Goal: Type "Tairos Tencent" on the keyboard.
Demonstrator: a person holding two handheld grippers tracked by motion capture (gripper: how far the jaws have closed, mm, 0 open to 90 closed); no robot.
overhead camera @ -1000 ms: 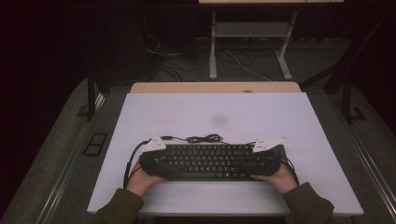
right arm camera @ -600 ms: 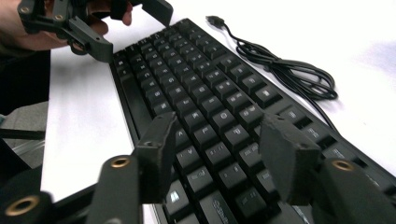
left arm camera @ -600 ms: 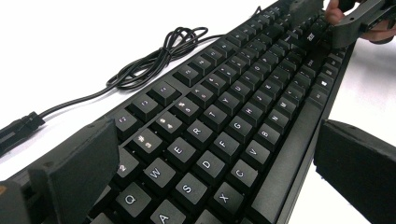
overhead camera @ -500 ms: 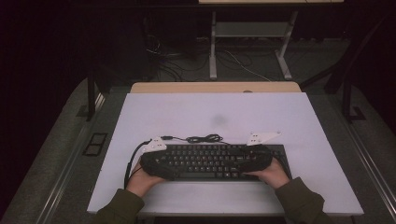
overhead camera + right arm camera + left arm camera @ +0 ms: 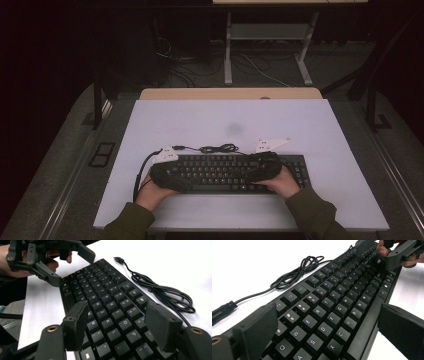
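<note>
Near edge of the worktop (image 5: 350,210): keyboard (image 5: 225,172) lies flat there. Both tools over it, none gripping. Left tool (image 5: 332,322) jaws apart across the left keys; right tool (image 5: 117,325) jaws have just been opening, keys below, nothing pinched. Judged: released, regrasp next. Coiled cable (image 5: 217,148) just behind; bare worktop beyond.

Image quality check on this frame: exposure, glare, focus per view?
High view: room is dark, the table is evenly lit and the keyboard legends are too small to read. Left gripper view: table blown out white, near keys sharp, right tool soft. Right gripper view: cable crisp, own jaws slightly blurred.
</note>
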